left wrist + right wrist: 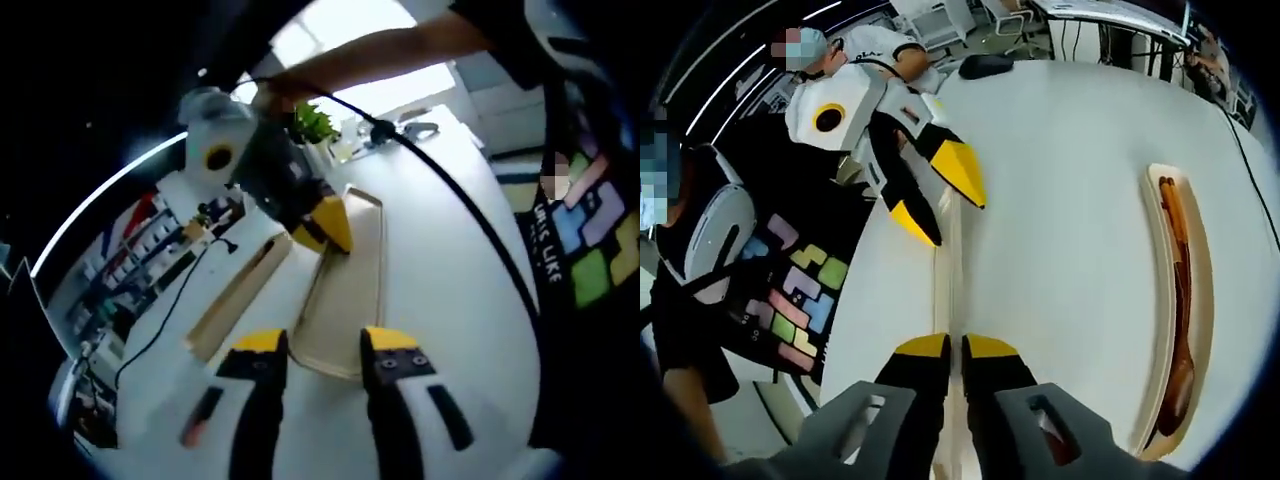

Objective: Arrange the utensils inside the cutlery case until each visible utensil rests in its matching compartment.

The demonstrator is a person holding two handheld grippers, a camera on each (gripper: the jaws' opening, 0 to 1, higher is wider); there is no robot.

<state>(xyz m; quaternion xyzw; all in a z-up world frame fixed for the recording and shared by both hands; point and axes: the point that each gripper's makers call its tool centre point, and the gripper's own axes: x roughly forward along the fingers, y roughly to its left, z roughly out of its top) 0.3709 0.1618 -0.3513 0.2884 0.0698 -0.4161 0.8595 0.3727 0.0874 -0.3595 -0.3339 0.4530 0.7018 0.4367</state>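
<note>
Left gripper view: the left tool (325,352), two black jaws with yellow tips, rises from the bottom edge with its jaws spread apart and nothing between them. Just beyond the tips lies a shallow, pale wooden tray-like piece of the cutlery case (347,300), flat on the white desk (440,290). The right tool (330,228), black and white with yellow tips, reaches in from the upper left, its tips at the tray's left rim. To the left of the tray lies a long, narrow pale wooden strip (235,297) (apart from the tray, running roughly alongside it). A black cable (470,215) crosses the desk on the right. A small green plant (314,124) stands at the desk's far end, and a person's bare arm (370,55) stretches across the top.

Right gripper view: the right tool (955,348) rises from the bottom, its yellow-tipped jaws pressed close on the thin upright edge of a pale wooden piece (945,270) that runs away from the camera. The left tool (948,198) comes in from the upper left with jaws apart, its tips on either side of the same wooden edge. Well apart, on the right of the desk (1070,200), a dark brown wooden spoon (1180,300) lies lengthways inside a long, narrow pale wooden compartment (1155,250). A person in a dark shirt printed with coloured blocks (790,290) stands at the left.
</note>
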